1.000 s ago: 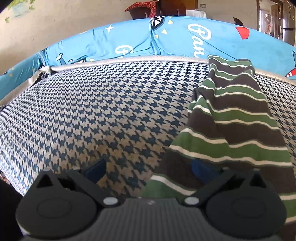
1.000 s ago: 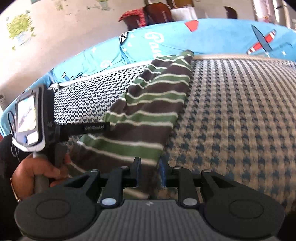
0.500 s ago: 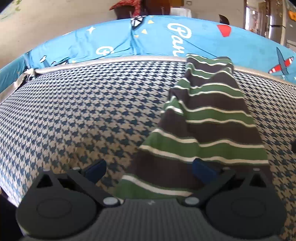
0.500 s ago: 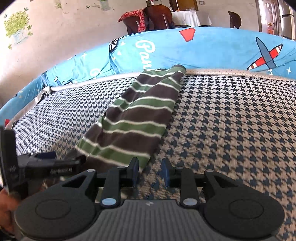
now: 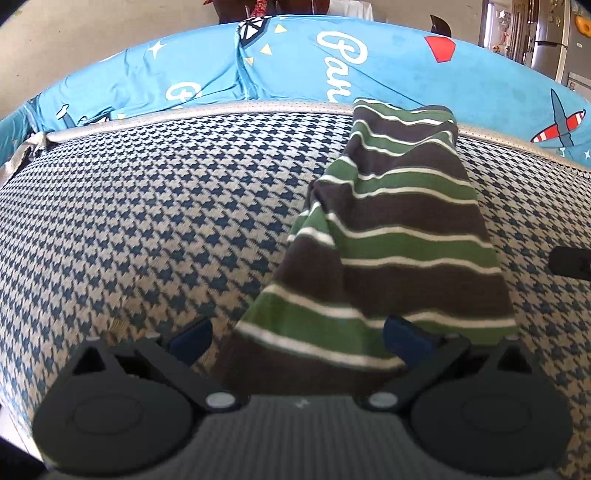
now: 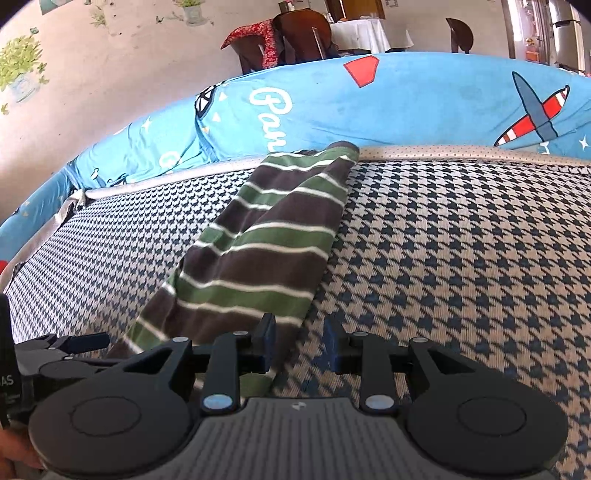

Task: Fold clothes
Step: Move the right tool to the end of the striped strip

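A brown garment with green and white stripes [image 5: 399, 229] lies folded into a long strip on the houndstooth seat [image 5: 166, 221], reaching from the front to the seat's back edge. My left gripper [image 5: 295, 332] is open, its blue fingertips either side of the garment's near end. My right gripper [image 6: 300, 339] is open and empty, over the garment's near right corner [image 6: 258, 277]. The left gripper also shows at the lower left of the right wrist view [image 6: 70, 343].
A blue cartoon-print backrest [image 6: 406, 107] rises behind the seat. A silver trim [image 5: 184, 118] marks the seat's back edge. Chairs and a table [image 6: 314, 33] stand behind the sofa. The right gripper's tip shows at the right edge of the left wrist view [image 5: 570, 262].
My right gripper opened and let go of the garment's near edge, which now lies flat. My left gripper shifted left, so the garment sits between its fingers.
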